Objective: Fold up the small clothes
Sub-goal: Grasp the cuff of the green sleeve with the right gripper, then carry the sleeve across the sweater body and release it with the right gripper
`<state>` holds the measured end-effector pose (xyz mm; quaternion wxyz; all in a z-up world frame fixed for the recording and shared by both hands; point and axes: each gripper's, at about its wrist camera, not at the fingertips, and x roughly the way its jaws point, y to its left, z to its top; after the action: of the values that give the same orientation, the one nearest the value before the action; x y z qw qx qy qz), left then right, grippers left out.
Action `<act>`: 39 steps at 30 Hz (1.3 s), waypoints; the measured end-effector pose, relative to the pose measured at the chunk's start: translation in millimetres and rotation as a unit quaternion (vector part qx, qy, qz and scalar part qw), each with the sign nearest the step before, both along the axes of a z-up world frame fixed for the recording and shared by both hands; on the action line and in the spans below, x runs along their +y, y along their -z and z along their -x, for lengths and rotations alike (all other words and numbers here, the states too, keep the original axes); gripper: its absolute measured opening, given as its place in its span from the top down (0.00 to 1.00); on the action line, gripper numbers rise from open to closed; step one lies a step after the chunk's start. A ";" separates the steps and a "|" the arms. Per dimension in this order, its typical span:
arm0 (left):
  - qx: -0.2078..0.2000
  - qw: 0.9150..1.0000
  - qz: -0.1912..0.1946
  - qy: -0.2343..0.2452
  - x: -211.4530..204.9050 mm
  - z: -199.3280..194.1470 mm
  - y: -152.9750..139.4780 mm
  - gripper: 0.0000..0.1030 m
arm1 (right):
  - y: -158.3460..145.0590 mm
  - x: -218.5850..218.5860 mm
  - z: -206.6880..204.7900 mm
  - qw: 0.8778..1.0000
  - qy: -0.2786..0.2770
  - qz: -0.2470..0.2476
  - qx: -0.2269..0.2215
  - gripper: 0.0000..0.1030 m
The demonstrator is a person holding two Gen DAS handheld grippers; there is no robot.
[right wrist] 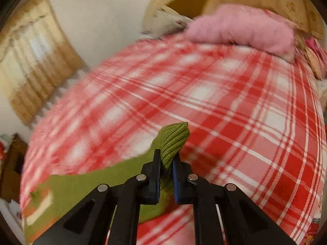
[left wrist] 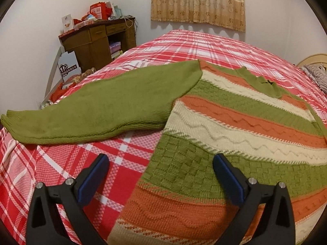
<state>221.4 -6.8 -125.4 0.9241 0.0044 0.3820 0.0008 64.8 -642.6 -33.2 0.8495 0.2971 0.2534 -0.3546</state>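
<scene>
Striped knit sweater [left wrist: 235, 126] lying flat on the plaid-covered bed [left wrist: 61, 163], one green sleeve [left wrist: 92, 112] spread outward; right gripper [right wrist: 166, 161] clenched on the ribbed green cuff [right wrist: 173, 140]; left gripper [left wrist: 160, 163] released, poised over the hem; carry the cuff low across the body, keeping the soft, stretchy knit unwrinkled.

Bare plaid bedspread [left wrist: 67, 163] lies open beside the sweater [left wrist: 235, 122] (pink pillow [right wrist: 241, 28] blocks the headboard end).
</scene>
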 end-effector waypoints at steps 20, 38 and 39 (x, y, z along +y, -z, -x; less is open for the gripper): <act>-0.017 1.000 0.019 0.007 9.4 5.3 -0.5 0.00 | -30.4 328.2 -216.2 0.933 -0.354 -0.037 -0.053 0.91; -0.029 0.999 0.030 0.012 13.3 8.9 0.0 0.00 | 69.4 462.5 -322.2 0.867 -0.484 -0.113 0.017 0.91; -0.029 0.999 0.030 0.012 13.4 8.9 -0.1 0.00 | 71.6 465.7 -324.5 0.863 -0.491 -0.120 0.017 0.91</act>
<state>212.6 6.7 -125.4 0.9343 -0.0190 0.3552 -0.0219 389.3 -176.9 -104.8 0.8669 0.2280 0.4217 0.1366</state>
